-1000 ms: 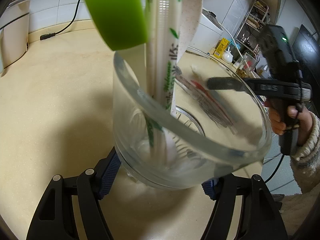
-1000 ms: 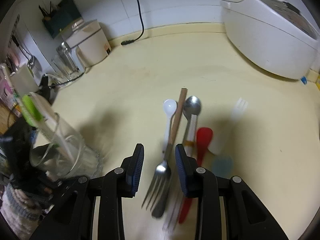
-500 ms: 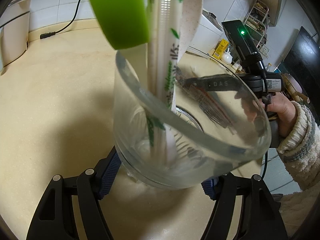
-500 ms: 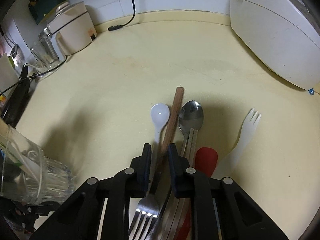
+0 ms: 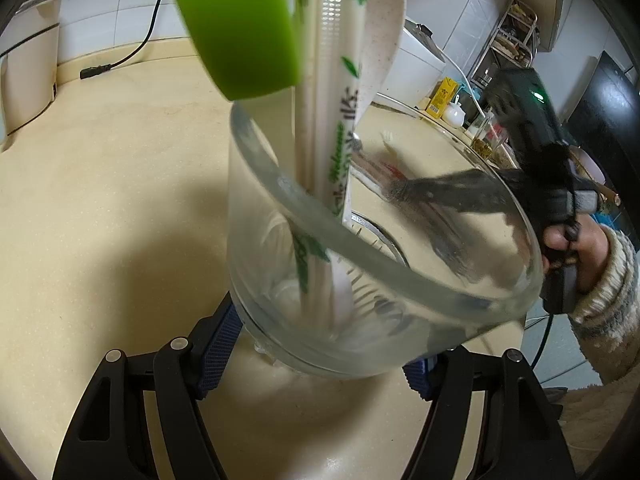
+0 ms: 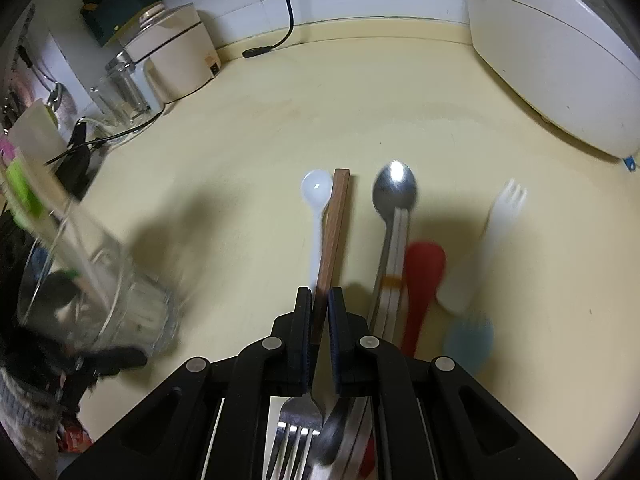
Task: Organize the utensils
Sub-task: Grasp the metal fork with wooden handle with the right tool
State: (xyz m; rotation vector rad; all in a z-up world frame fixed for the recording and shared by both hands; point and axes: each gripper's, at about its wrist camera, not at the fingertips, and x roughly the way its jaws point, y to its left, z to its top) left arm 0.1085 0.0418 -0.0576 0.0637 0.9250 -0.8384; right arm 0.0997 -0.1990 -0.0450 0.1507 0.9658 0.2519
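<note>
Glass (image 5: 280, 280) — spatula (image 5: 240, 28), wrapped chopsticks (image 5: 332, 120) inside

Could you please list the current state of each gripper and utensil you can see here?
Left gripper: shut on the glass cup, which stands upright on the counter.
Right gripper: just closed, shut on the wooden-handled fork.
Green spatula: standing in the glass cup.
White spoon: lying flat.
Metal spoon: lying flat.
Red spoon: lying flat.
</note>
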